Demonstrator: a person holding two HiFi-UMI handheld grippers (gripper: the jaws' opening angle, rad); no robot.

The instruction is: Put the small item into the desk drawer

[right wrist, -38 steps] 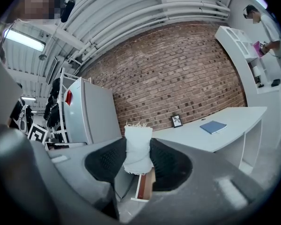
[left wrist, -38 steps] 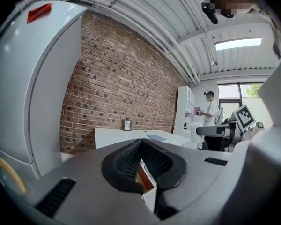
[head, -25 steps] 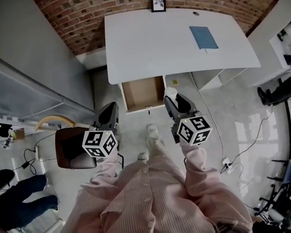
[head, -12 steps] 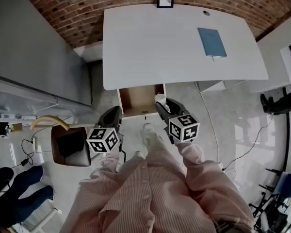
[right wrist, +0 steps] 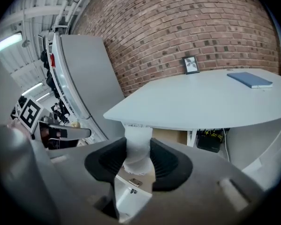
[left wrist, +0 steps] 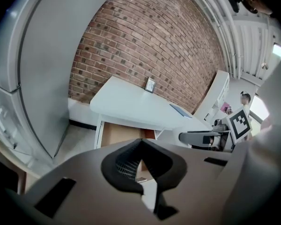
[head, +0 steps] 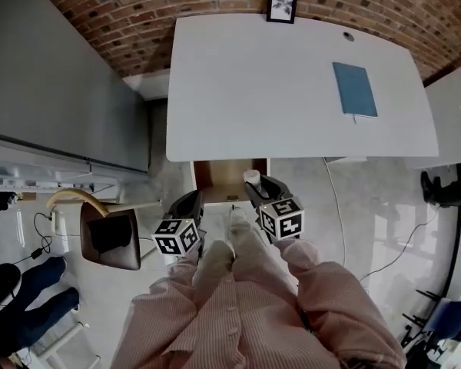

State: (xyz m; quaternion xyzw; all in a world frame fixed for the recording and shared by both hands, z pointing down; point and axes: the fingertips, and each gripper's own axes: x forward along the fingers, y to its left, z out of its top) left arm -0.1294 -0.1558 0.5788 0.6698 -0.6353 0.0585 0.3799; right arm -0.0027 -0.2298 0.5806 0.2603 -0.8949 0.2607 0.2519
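**Matt plastic, rough brick, bare board**

The desk top (head: 292, 91) looks smooth, white and matt; the drawer (head: 224, 172) shows plain brown board inside, like unfinished wood; the wall (head: 123, 14) is rough red brick with gritty mortar; the right gripper (right wrist: 138, 149) is grey matt plastic, its pads (right wrist: 163, 161) dark and ribbed like rubber; the small item (right wrist: 137, 137) is white with a frosted, slightly rough skin; the sleeve (head: 323, 283) is pink striped cloth; the notebook (head: 354, 89) has a dull blue cover; the floor (head: 369, 221) gleams faintly.
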